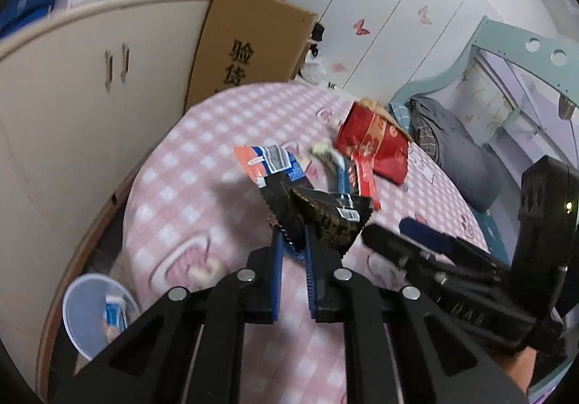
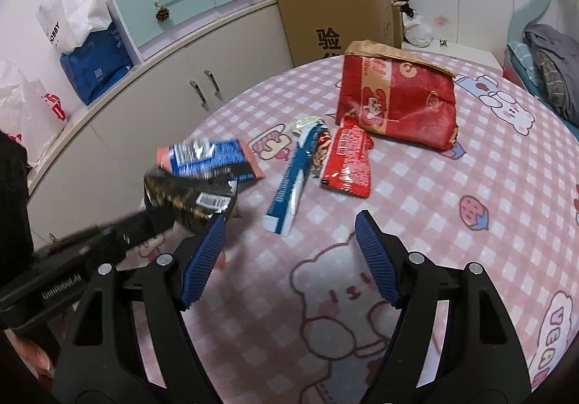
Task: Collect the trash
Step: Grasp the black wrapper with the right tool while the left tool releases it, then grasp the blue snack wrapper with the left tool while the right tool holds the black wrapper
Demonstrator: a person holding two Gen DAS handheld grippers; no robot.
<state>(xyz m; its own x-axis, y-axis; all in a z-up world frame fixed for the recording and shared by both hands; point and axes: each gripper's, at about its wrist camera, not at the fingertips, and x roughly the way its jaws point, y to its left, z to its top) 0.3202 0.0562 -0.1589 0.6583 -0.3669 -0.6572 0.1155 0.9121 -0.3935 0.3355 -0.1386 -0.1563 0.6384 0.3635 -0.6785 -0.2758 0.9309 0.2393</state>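
My left gripper is shut on snack wrappers. A black-and-gold wrapper and an orange-blue wrapper stick up from its blue pads, lifted above the pink checked table. In the right wrist view the same gripper comes in from the left with the black-and-gold wrapper and the orange-blue wrapper. My right gripper stands open over the table, nothing between its pads. Ahead of it lie a blue-white wrapper, a red wrapper and a red paper bag.
A pale blue bin with something in it stands on the floor at the table's left. A cardboard box and a curved cream cabinet lie beyond the table. A bed with grey clothing is at the right.
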